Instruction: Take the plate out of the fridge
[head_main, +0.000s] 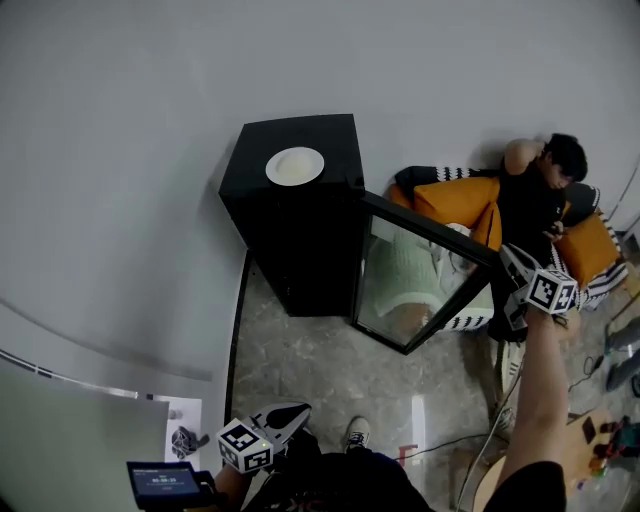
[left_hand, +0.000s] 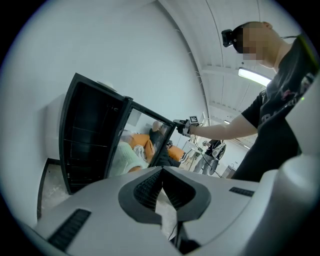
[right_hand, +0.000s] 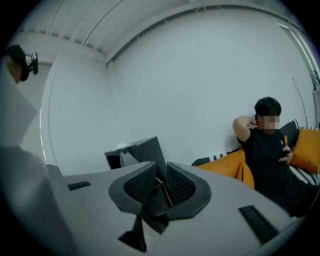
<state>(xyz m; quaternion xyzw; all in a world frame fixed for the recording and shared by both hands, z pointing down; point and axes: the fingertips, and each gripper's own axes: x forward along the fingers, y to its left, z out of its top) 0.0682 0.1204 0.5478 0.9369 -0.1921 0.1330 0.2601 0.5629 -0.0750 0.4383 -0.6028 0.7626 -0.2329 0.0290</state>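
The black fridge (head_main: 300, 235) stands against the wall, its glass door (head_main: 415, 280) swung wide open to its right. Beyond the door, further right of the fridge, a person (head_main: 535, 200) sits on an orange sofa (head_main: 455, 195). The plate (head_main: 295, 166) is not inside: it lies flat on top of the fridge, face up, and being round it has no long axis. The right gripper (head_main: 507, 260) is at the door's outer edge, jaws narrowly apart with that thin edge between them. The left gripper (head_main: 297, 411) is well in front of the fridge, low down, jaws together and empty.
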